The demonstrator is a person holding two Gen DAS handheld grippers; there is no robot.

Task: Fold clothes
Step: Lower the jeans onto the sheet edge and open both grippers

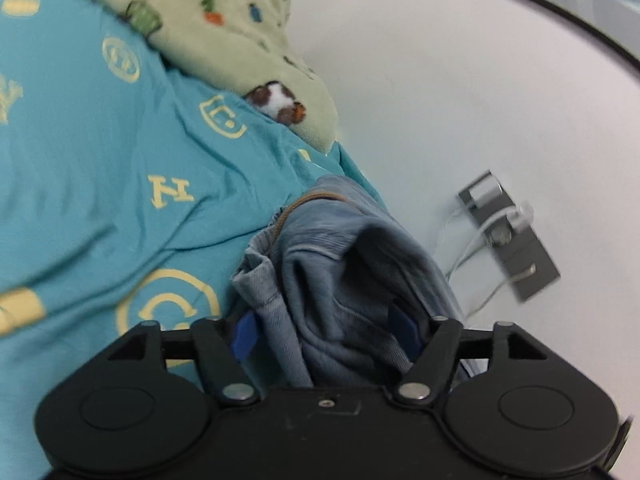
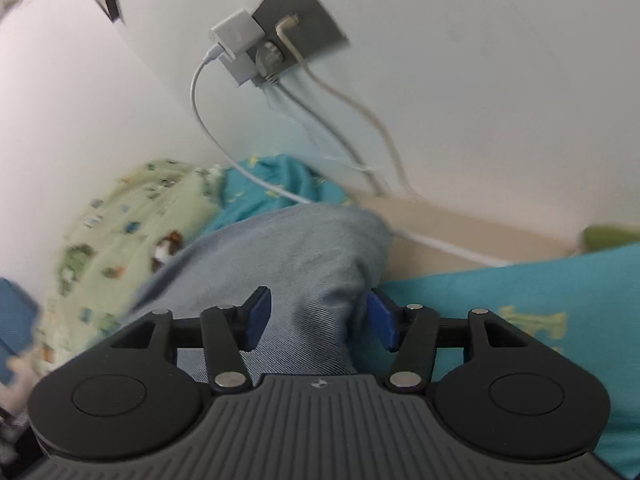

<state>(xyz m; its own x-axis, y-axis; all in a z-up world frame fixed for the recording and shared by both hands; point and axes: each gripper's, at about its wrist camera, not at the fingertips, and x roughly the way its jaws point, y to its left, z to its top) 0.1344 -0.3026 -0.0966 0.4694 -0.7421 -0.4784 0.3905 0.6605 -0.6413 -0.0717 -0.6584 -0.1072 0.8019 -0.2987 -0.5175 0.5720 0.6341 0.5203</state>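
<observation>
Between the blue pads, at 6 o'clock in both wrist views: a bunched denim garment [image 1: 340,280], judged to be the piece now being folded.
Position: it is laid on a turquoise sheet [image 1: 100,184], its bulk running up toward 12 o'clock; it is judged to have been set down there for the next fold.
Denim: a faded blue twill weave with a stitched hem and tan seam thread is seen; the cloth is crumpled into a hollow mound.
Left gripper [image 1: 324,334]: the jaws are parted fairly wide, with denim lying between them; the pads are largely hidden by cloth, and no pinch is seen.
Right gripper [image 2: 318,316]: the jaws are spread about halfway, a fold of denim passing between; a gap is seen at each pad, so nothing is held.
Sheet: a soft, creased cotton is shown, printed with pale yellow emblems.
Blanket [image 1: 240,40]: a fluffy green fleece with small animal prints is heaped at 11 o'clock.
Wall plate [image 2: 298,28]: a grey metal rectangle at 12 o'clock in the right view is fitted with a white adapter [image 2: 236,38] and trailing cables [image 2: 344,108].
</observation>
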